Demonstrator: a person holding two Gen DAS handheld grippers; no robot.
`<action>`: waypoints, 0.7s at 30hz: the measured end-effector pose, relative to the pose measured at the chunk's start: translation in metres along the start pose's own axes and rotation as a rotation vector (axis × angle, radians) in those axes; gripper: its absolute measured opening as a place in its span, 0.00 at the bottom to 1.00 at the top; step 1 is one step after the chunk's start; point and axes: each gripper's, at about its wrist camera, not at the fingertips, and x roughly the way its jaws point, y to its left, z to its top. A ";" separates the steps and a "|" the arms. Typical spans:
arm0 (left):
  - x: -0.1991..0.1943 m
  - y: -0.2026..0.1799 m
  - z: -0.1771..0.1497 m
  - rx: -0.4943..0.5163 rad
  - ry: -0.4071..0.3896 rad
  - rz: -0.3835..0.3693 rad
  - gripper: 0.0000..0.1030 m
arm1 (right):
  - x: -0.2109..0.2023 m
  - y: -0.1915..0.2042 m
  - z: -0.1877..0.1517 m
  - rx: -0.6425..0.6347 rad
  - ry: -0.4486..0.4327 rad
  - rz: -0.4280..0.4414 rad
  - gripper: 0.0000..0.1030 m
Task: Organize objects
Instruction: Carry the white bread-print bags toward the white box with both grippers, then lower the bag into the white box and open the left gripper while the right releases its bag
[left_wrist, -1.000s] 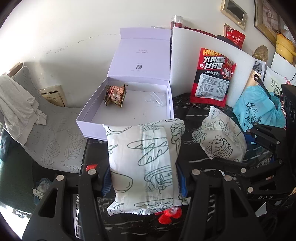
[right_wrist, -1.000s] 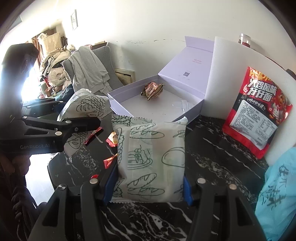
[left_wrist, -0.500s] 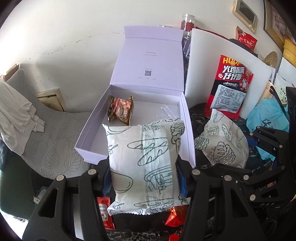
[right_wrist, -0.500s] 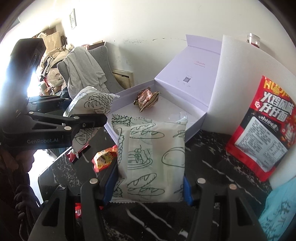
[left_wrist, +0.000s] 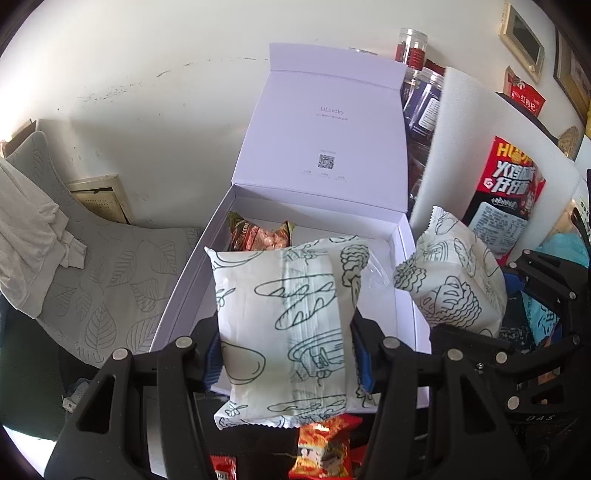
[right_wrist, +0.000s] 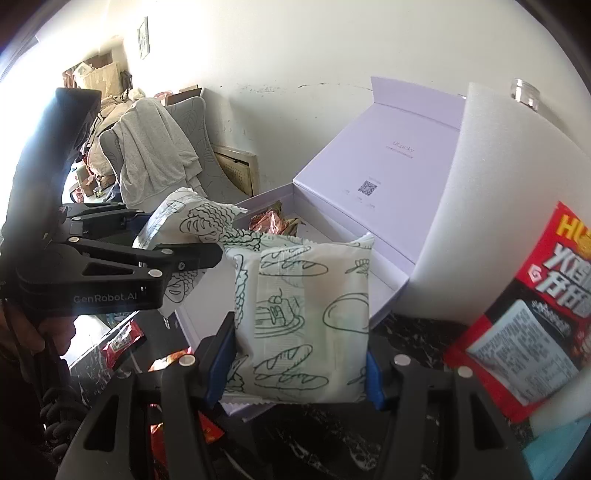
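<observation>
Pinching one bread-print snack packet each across its soft, light, puffed middle, left gripper and right gripper jaws hold both above the open lilac box.

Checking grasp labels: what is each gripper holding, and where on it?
Left gripper clamps a bread packet by its two side edges, near its lower half. Right gripper holds a second bread packet likewise.

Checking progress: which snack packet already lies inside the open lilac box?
The small crinkled brown-and-red foil packet at the lilac box's far end; both white bread-print packets remain clamped in hand-held grippers.
</observation>
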 end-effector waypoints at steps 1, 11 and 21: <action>0.004 0.001 0.003 -0.001 0.003 0.006 0.52 | 0.003 -0.002 0.003 0.000 -0.002 -0.001 0.58; 0.032 0.010 0.036 0.013 -0.004 0.019 0.52 | 0.030 -0.015 0.034 0.001 -0.011 0.005 0.58; 0.064 0.023 0.049 0.008 0.038 0.039 0.52 | 0.058 -0.020 0.048 0.006 0.023 0.006 0.58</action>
